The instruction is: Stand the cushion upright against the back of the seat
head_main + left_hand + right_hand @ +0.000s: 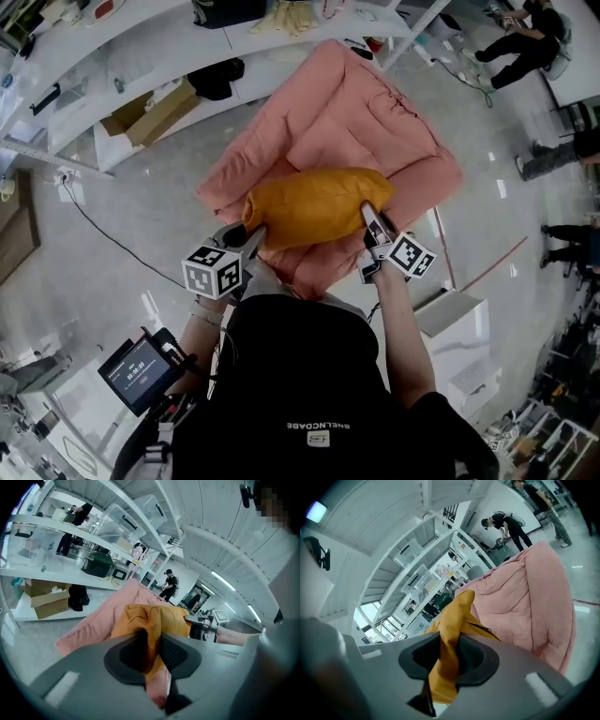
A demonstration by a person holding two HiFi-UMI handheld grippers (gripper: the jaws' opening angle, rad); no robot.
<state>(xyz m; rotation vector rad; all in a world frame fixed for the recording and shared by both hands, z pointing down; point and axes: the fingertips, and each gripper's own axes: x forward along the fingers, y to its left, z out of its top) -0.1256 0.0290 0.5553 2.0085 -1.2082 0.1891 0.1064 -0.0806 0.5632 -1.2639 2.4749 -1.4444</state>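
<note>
**Grip.** My left gripper (255, 232) has its jaws drawn narrow on a fold of orange fabric at the left end of the cushion (314, 206). In the left gripper view the cloth runs straight down between the pads of the left gripper (152, 651). My right gripper (371, 221) is likewise closed to a narrow gap on a bunched corner at the right end. The right gripper view shows that corner of the cushion (457, 616) twisted and pinched between the jaws of the right gripper (450, 656). Both holds look like fabric only, not the filling.

**Location.** The cushion lies crosswise, long side left to right, over the near part of the pink padded seat (375, 122). Whether it hangs clear of the seat or rests on it I cannot tell. The seat back, as I read it, is the raised pink panel (342, 80) at the far end, and it is well apart from the cushion.

**Step in hand.** I judge this to be the carry. The cushion is picked up at both ends but is not yet placed.

**Next move.**
- Take both hands away from me towards the far panel, keeping them level with each other so the cushion does not sag or twist.
- Tip the cushion so its lower long edge sits on the seat and its face leans on the back.
- Open the jaws only once it leans on its own.

**Risk.** A pinch this thin may slip, and an early release could let the cushion flop forward.
</note>
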